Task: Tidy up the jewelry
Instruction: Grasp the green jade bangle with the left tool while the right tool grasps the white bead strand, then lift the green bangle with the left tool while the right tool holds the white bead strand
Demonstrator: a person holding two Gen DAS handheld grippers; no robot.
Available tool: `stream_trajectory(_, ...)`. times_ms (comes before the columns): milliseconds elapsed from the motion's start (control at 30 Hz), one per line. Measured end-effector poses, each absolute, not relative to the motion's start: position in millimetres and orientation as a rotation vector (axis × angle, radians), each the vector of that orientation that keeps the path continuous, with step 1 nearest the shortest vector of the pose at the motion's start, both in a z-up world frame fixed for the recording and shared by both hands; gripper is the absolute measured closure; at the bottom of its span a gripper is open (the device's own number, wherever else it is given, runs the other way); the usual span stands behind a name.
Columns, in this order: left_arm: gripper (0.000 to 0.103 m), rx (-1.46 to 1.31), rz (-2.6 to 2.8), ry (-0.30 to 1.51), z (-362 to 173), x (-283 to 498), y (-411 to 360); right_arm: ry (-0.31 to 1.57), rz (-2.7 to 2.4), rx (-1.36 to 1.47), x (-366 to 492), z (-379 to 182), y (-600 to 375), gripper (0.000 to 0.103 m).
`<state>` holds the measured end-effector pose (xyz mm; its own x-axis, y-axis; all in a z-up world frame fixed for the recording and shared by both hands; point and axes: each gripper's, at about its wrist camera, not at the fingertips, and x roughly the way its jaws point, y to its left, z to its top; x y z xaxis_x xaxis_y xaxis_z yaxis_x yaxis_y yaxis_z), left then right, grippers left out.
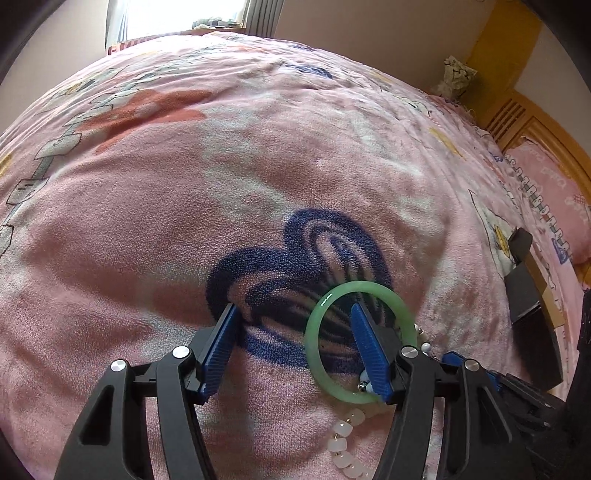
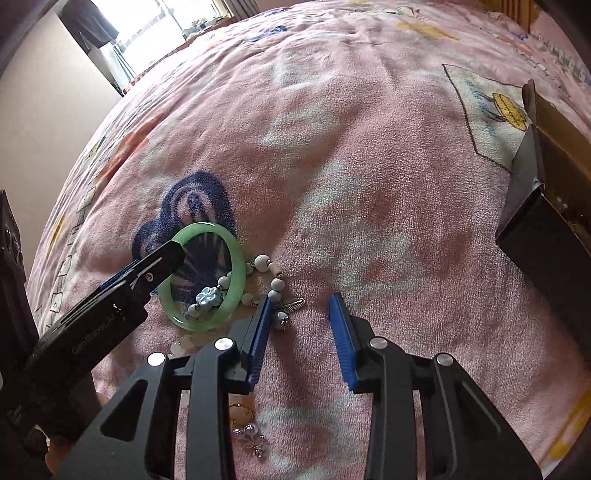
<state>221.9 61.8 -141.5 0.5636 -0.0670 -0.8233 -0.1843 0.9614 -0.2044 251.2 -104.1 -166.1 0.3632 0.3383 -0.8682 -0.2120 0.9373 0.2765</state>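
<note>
A pink patterned blanket (image 1: pixel 258 166) covers the bed beneath a window (image 1: pixel 177 14), perhaps curtained.

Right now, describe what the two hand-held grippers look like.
Both match: the left hand-held gripper and right hand-held gripper have black triangular cut-out linkages, silver round pivot pins and blue ribbed fingers. Faint white lettering marks the left one's black side. No cables or sleeves show.

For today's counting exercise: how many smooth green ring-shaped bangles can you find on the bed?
1. The smooth green jade-like bangle lies on the pink bedspread, around one blue finger of the left gripper. Others could be hidden.
</note>
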Motion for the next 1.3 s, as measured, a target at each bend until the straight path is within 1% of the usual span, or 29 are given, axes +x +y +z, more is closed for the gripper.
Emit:
stream_trajectory(33,0.041,-0.256,0.083,0.975,-143,222,58,1.143,0.357,0.115,251,-166,-103,0.074)
stream_trajectory(100,0.055,-0.198,0.134,0.977,-145,223,53,1.14,0.361,0.101,250,-165,-99,0.081)
stream_trajectory(133,0.057,-0.185,0.14,0.976,-146,222,52,1.14,0.366,0.101,250,-165,-98,0.083)
stream_trajectory(200,0.07,-0.184,0.125,0.977,-145,222,51,1.138,0.367,0.097,250,-164,-95,0.085)
stream_trajectory(233,0.073,-0.186,0.123,0.976,-144,222,51,1.138,0.367,0.1,250,-164,-95,0.086)
stream_trajectory(300,0.082,-0.2,0.125,0.971,-143,221,55,1.139,0.373,0.117,251,-164,-96,0.091)
stream_trajectory(367,0.085,-0.228,0.119,0.97,-143,220,60,1.137,0.378,0.12,251,-161,-96,0.091)
stream_trajectory(467,0.091,-0.274,0.109,0.963,-141,219,67,1.126,0.381,0.13,250,-156,-99,0.091)
stream_trajectory(1300,0.092,-0.333,0.059,0.898,-112,215,61,0.966,0.384,0.198,237,-88,-125,0.092)
